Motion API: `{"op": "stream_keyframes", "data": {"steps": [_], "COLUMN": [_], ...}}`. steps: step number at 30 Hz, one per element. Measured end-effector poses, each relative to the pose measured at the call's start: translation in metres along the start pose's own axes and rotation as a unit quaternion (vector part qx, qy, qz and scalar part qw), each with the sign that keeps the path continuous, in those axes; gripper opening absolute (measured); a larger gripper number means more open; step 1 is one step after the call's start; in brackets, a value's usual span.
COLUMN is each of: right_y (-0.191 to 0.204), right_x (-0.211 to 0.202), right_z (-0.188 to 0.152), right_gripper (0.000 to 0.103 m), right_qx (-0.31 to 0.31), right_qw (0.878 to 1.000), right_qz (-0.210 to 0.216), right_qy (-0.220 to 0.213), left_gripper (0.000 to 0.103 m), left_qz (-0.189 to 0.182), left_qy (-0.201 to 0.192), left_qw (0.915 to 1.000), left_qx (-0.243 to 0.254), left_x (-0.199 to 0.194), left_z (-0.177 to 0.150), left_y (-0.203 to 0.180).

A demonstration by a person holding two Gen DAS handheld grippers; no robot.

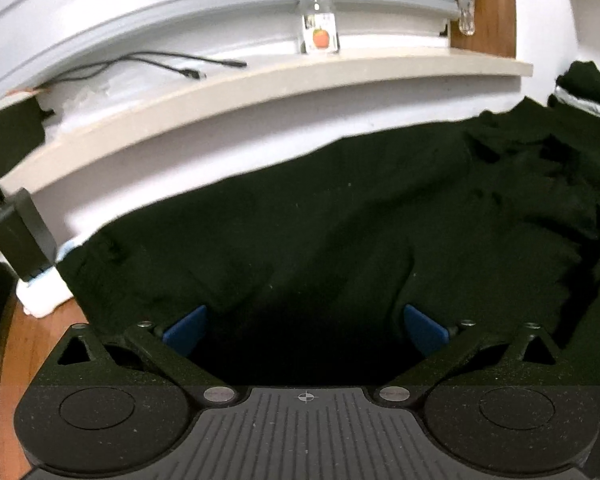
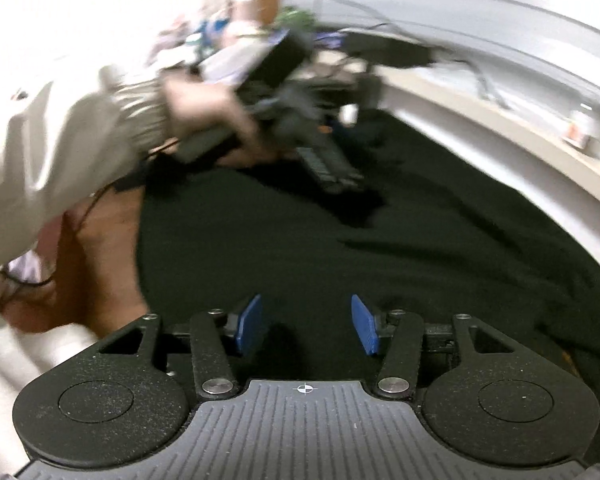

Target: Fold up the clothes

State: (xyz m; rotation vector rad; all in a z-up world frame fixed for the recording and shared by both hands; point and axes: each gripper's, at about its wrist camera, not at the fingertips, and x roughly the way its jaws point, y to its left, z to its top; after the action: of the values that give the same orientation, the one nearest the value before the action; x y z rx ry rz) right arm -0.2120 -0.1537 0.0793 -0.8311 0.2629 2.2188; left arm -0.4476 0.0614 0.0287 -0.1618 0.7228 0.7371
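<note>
Two grippers seen over dark garment (image 1: 340, 220) | left gripper (image 1: 306, 326): jaws spread wide, nothing gripped, cloth spread beyond and under blue pads (image 1: 186, 328), filling lower and right frame | right gripper (image 2: 306, 324): jaws roughly half open, nothing clamped, garment lying flat below the gap, filling centre frame.

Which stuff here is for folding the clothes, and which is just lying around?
For the job:
- dark green cloth garment
- left gripper
- right gripper

Just lying about:
- small clear jar with orange label
- black cables
- black box-shaped adapter
</note>
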Motion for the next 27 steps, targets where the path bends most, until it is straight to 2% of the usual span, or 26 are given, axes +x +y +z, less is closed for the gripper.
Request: {"op": "stream_keyframes", "data": {"steps": [7,12,15,16,17,20,22,24,27], "right_y": [0.053,0.064,0.065,0.064,0.063,0.065,0.072,0.086,0.097], "right_x": [-0.004,-0.005,-0.006,-0.006,-0.007,-0.016,-0.027,-0.037,-0.039], "right_z": [-0.002,-0.02,-0.021,-0.02,-0.019,-0.019,-0.017,-0.017,-0.022], "right_gripper": [0.051,0.049,0.031,0.01,0.004,0.004,0.004,0.004,0.004], "right_qx": [-0.057,-0.077,-0.091,-0.091,-0.089,-0.08,-0.058,-0.054,-0.054], "right_qw": [0.997,0.995,0.994,0.995,0.995,0.996,0.996,0.995,0.992], "right_qz": [0.032,0.02,0.001,-0.004,-0.004,0.022,0.059,0.078,0.1], "right_qy": [0.033,0.055,0.053,0.052,0.051,0.043,0.04,0.036,0.048], "left_gripper": [0.103,0.103,0.103,0.103,0.103,0.103,0.103,0.103,0.103], "left_qz": [-0.019,-0.026,-0.022,-0.02,-0.019,-0.007,0.004,0.006,0.008], "left_qy": [0.004,0.008,0.007,0.007,0.007,0.01,0.013,0.016,0.016], "left_qw": [0.9994,0.9988,0.9991,0.9992,0.9993,0.9994,0.9994,0.9992,0.9991], "left_qx": [-0.03,-0.04,-0.036,-0.034,-0.033,-0.034,-0.033,-0.035,-0.038], "left_x": [0.003,0.005,0.004,0.005,0.006,0.006,0.007,0.007,0.007], "left_z": [-0.006,-0.005,-0.005,-0.003,-0.002,0.0,0.001,0.002,0.001], "left_y": [0.012,0.016,0.014,0.012,0.01,0.01,0.01,0.011,0.012]}}
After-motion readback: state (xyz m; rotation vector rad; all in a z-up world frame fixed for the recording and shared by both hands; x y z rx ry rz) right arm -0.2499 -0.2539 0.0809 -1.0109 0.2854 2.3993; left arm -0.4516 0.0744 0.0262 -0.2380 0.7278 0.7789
